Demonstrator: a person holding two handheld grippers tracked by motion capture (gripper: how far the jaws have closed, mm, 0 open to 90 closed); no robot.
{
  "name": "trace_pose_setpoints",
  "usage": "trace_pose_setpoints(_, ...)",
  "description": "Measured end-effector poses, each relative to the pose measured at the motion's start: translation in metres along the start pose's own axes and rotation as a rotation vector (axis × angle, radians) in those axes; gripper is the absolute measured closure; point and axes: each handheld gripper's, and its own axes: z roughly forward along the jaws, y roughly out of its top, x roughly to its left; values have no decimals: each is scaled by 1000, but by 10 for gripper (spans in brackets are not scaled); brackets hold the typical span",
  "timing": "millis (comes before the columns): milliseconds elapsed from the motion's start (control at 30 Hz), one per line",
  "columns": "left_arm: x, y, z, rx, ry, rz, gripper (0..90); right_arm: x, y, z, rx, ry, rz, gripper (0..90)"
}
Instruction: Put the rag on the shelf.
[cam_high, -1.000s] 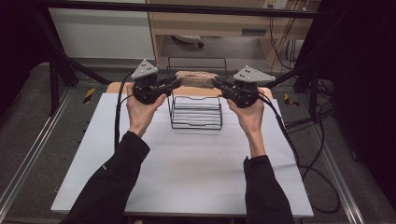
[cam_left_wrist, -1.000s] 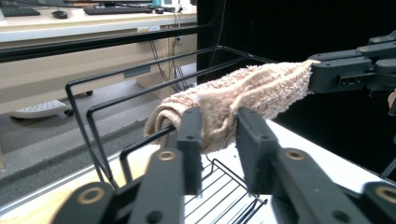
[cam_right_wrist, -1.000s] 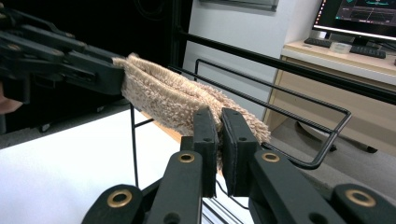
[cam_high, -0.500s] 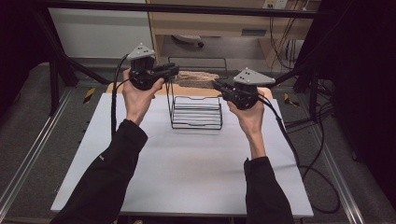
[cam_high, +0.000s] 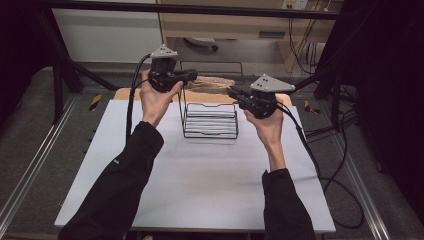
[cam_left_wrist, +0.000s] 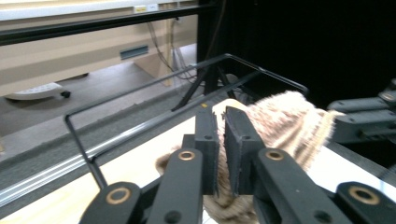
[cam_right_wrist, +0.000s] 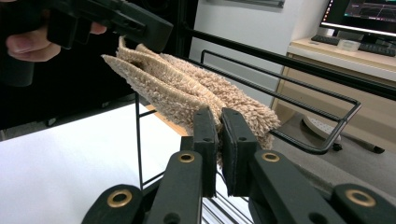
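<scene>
Nearest the person, two dark sleeves reach forward over the white surface (cam_high: 200, 185). The right hand (cam_high: 267, 127) holds the right claw (cam_high: 234, 94), its jaws clenched on one end of a beige fuzzy cloth (cam_right_wrist: 196, 93). Just beside it, toward the middle of the surface, stands a black wire rack (cam_high: 210, 120), upright and resting on the white top. The left hand (cam_high: 157, 97) carries the left claw (cam_high: 192, 76) higher and farther back; its jaws are also pinched on the cloth (cam_left_wrist: 275, 121), at the other end. The cloth (cam_high: 212, 84) hangs stretched between the two claws, above and behind the rack's far side, lifted off the surface. Beyond it a thin black rail (cam_left_wrist: 154, 100) runs across, with a grey floor (cam_high: 240, 55) and a pale cabinet (cam_high: 235, 22) behind.
</scene>
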Motion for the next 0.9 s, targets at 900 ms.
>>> trace_pose_setpoints(900, -6, -26, 3, 78, -16, 53, 894, -4, 6, -8, -4, 39, 54, 829)
